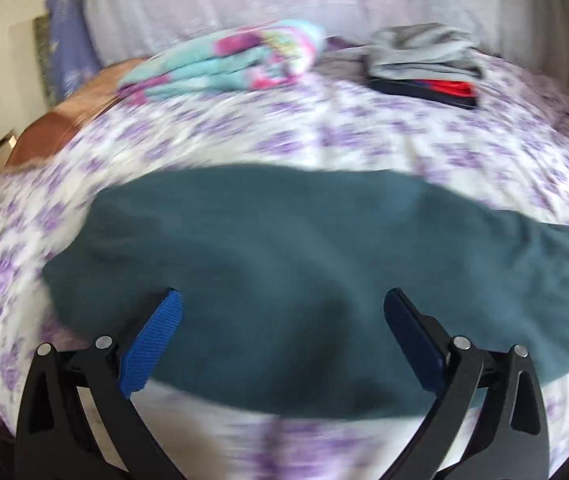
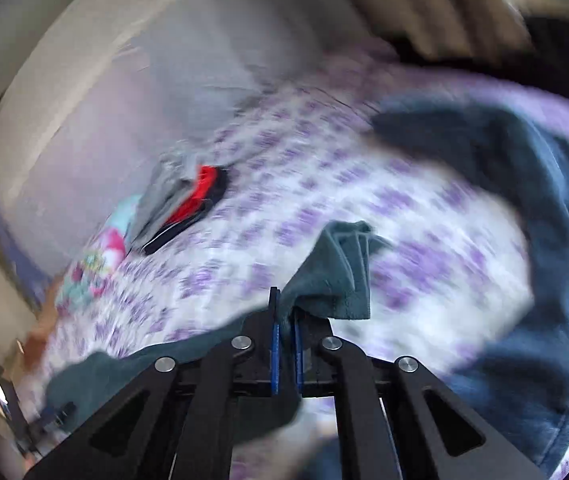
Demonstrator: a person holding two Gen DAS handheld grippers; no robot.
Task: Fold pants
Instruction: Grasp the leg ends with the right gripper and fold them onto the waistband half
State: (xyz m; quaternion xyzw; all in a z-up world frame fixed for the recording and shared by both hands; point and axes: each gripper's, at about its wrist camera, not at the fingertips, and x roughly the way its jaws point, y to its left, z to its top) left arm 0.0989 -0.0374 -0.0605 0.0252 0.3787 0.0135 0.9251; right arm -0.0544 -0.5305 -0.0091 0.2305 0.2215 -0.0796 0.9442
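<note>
teal pants [image 1: 304,256] lie crosswise; right hand-held gripper [image 2: 286,320] pinches them, left [image 1: 284,312] spread.

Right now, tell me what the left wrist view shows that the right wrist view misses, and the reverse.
Left only: the left gripper, open over the flat teal pants.
Right only: the right gripper shut on a bunched teal end, and jeans heaped at the right.
Both: teal pants, the floral bedspread, the grey-and-red stack and the bright folded cloth.

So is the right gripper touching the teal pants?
Touching. The right wrist view shows the right gripper shut on a bunched corner of the teal pants, cloth squeezed between its blue pads.
</note>
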